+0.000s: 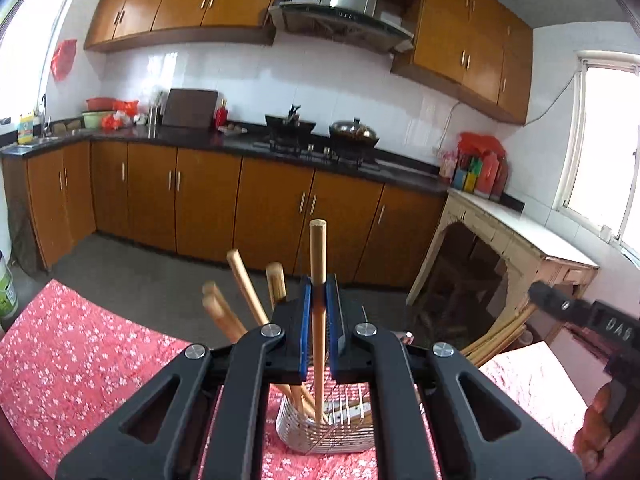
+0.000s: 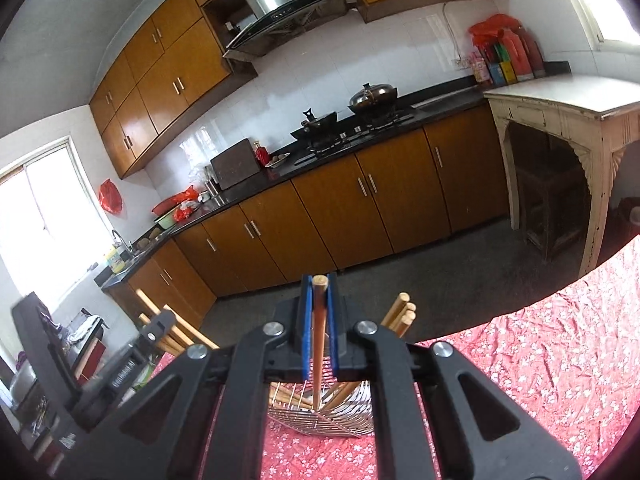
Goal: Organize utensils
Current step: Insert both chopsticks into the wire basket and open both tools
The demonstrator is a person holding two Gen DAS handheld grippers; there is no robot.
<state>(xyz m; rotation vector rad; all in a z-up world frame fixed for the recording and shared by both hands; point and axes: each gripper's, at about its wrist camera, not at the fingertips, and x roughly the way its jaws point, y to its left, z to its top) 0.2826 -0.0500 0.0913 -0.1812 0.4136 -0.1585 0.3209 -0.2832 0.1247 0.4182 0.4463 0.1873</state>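
A metal wire utensil holder (image 1: 326,428) stands on the red floral tablecloth (image 1: 80,344); it also shows in the right wrist view (image 2: 320,412). Several wooden chopsticks (image 1: 244,284) lean in it. My left gripper (image 1: 319,292) is shut on one upright wooden chopstick (image 1: 318,264) whose lower end is inside the holder. My right gripper (image 2: 319,300) is shut on a darker wooden chopstick (image 2: 318,344) that points down into the holder. More chopstick ends (image 2: 402,314) stick out to its right. The right gripper's body (image 1: 580,312) shows at the left view's right edge.
The table's far edge (image 2: 520,316) drops to a dark floor. Brown kitchen cabinets (image 1: 208,200) with a dark counter and a stove (image 1: 320,148) stand beyond. A white side table (image 1: 520,232) stands at the right.
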